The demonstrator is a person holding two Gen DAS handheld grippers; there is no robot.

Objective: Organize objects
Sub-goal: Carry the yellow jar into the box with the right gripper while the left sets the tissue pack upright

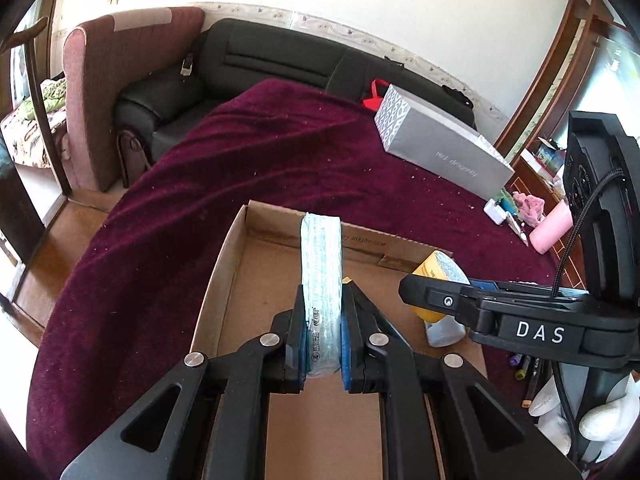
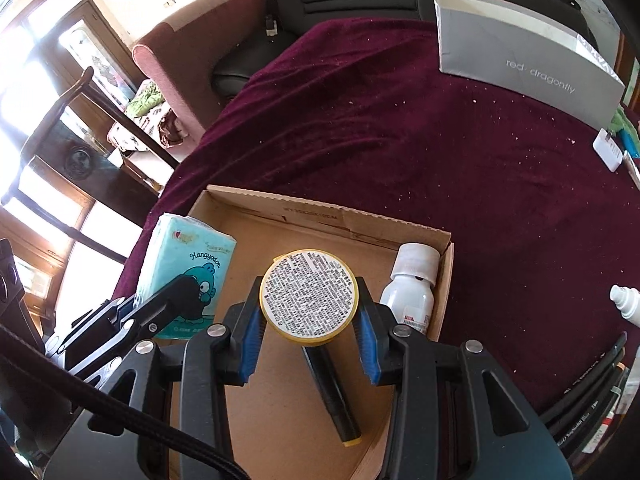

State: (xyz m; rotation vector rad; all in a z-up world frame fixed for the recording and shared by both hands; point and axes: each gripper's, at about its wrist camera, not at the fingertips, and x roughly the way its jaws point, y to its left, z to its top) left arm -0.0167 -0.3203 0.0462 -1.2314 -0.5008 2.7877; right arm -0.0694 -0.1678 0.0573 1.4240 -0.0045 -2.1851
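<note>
Both hands are at the placing step, each carrying one thing over the shallow brown cardboard tray [image 2: 400, 236] that lies on the dark red velvet cloth [image 2: 400, 120] of the table.

The right gripper [image 2: 308, 304] has its blue pads pressed on both sides of a round yellow tin with a printed white label [image 2: 308, 294]; it hangs above the middle of the tray. The left gripper [image 1: 323, 320] is closed tight on a thin pale blue tissue packet [image 1: 322, 264], which stands on its narrow edge near the left wall of the tray.

I judge that the next move is to lower each thing to the tray floor and only then to let the pads go apart.

Under the tin lies a black marker with a yellow cap [image 2: 336, 396], so the tin needs a free place beside it. A white plastic bottle [image 2: 410, 292] already stands in the far right corner of the tray.

Farther away, a long grey cardboard box [image 2: 532, 64] lies near the far right edge of the table, well apart from the tray.
</note>
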